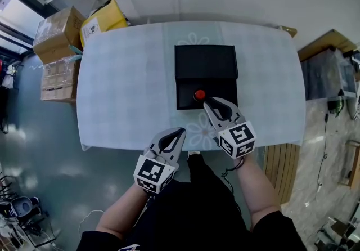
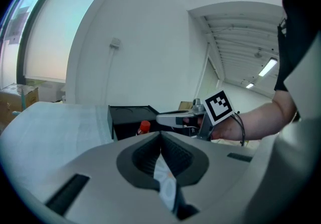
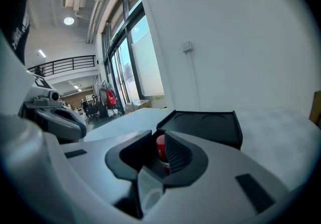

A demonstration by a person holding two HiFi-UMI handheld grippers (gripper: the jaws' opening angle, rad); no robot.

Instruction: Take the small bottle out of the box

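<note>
A black box (image 1: pixel 185 101) stands open in the middle of the white table (image 1: pixel 124 86), its lid (image 1: pixel 206 61) laid back behind it. The small bottle (image 1: pixel 199 95) with a red cap stands upright in the box's front part. My right gripper (image 1: pixel 208 99) reaches into the box from the front right, open; in the right gripper view the bottle's cap (image 3: pixel 160 147) shows in the narrow gap at the tips of that gripper (image 3: pixel 159 140). My left gripper (image 1: pixel 181 131) hovers at the table's front edge, shut and empty. The left gripper view looks over my left gripper (image 2: pixel 161 137) at the bottle (image 2: pixel 144 127) and the right gripper (image 2: pixel 168 117).
Cardboard boxes (image 1: pixel 59 33) and a yellow box (image 1: pixel 104 19) are stacked on the floor beyond the table's left end. Slatted wooden furniture (image 1: pixel 281 165) stands at the table's front right. The person's arms and body sit at the table's front edge.
</note>
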